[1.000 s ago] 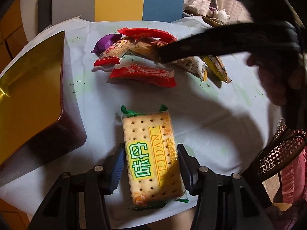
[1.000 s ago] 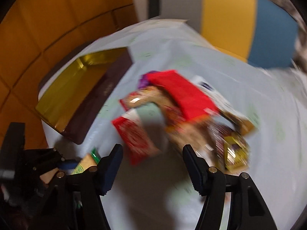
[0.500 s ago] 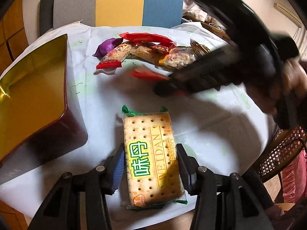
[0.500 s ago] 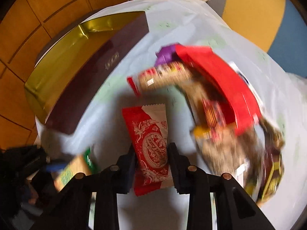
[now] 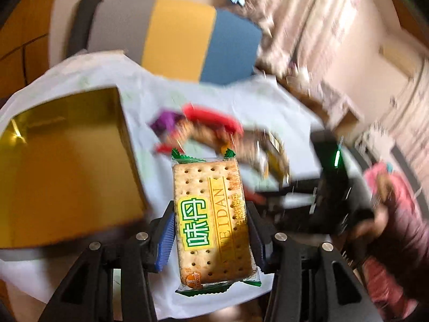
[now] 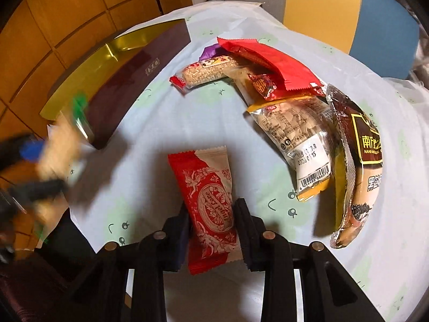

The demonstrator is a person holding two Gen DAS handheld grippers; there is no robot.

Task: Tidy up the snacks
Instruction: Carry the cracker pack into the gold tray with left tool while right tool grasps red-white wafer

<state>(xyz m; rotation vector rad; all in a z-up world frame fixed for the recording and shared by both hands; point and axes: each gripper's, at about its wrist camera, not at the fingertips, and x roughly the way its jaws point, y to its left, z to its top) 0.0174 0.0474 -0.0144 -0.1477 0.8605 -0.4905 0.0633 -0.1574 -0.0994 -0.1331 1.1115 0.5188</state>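
Note:
My left gripper [image 5: 210, 230] has a tan cracker packet [image 5: 206, 187] with green lettering between its jaws; the jaws are closing, the blue pads press on its long edges, and it hangs above the table. The open gold-lined box [image 5: 67, 166] lies just to its left. My right gripper [image 6: 213, 212] is shut on a red-and-beige wafer packet [image 6: 209, 185] that lies on the white tablecloth [image 6: 161, 123]. In the right wrist view the left gripper and cracker packet [image 6: 59, 145] are a blur beside the box [image 6: 134, 61].
Several snacks lie piled at the back: a sesame bar [image 6: 206, 72], a red pouch [image 6: 270, 61], a clear bread packet [image 6: 295, 134] and a brown packet [image 6: 359, 161]. A grey, yellow and blue chair [image 5: 174, 37] stands behind the table. A person's hand holds the right gripper.
The left gripper closed on the cracker packet and lifted it off the table beside the box. The right gripper came down from open and shut on the red wafer packet.

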